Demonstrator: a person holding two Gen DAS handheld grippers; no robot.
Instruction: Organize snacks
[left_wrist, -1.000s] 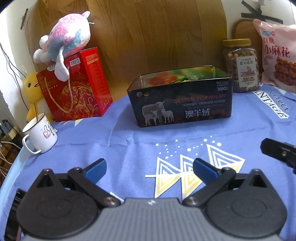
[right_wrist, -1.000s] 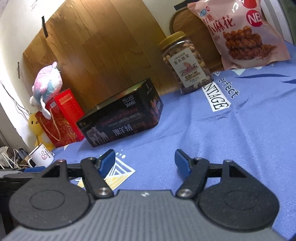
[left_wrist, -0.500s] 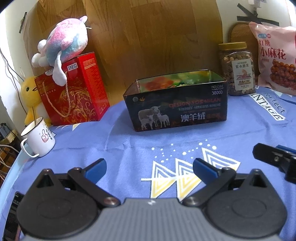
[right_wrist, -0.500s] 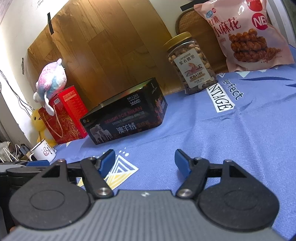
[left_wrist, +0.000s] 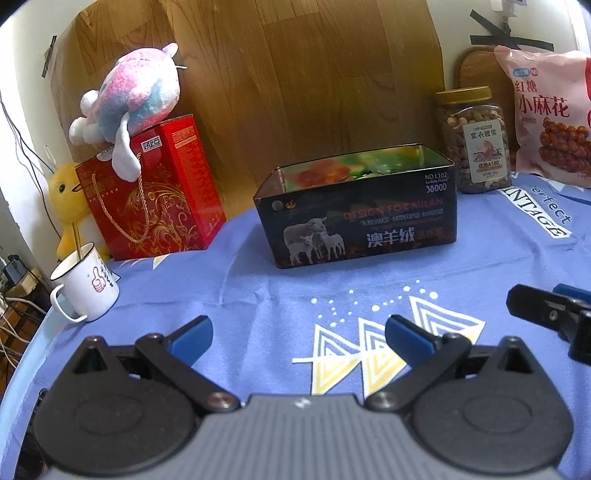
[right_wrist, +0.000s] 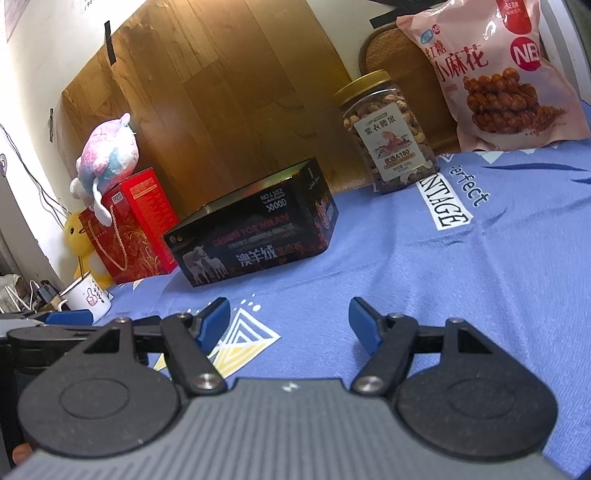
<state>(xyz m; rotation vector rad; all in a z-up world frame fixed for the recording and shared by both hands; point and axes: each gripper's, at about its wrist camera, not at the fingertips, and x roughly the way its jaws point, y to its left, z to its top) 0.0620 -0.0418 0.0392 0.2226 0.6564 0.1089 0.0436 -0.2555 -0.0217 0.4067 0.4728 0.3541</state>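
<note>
Both grippers hover low over the blue cloth (left_wrist: 258, 280) that covers the worktop, each with its jaws spread wide and nothing between them: the left gripper (left_wrist: 298, 334) fills the 6 o'clock half of its own view, the right gripper (right_wrist: 290, 319) does the same in its view. In the left wrist view only the black tip of the right gripper shows, cut off at 3 o'clock. The dark tin box (left_wrist: 356, 212) stands open-topped at 12 o'clock from the left gripper; its inside shows only blurred orange and green, so what it holds cannot be made out. The nut jar (right_wrist: 388, 133) with a gold lid stands upright at 1 o'clock in the right wrist view, near the box's far corner and apart from it, and the pink snack bag (right_wrist: 495, 70) leans against the wall at 2 o'clock, its top and right side cut by the frame. At 10 o'clock the red gift box (left_wrist: 151, 192) carries a plush toy (left_wrist: 129, 99); a yellow duck toy (left_wrist: 70, 199) is half hidden behind it and behind the white mug (left_wrist: 86, 290), which stands near the cloth's left edge. Open cloth lies between both grippers and the box.
</note>
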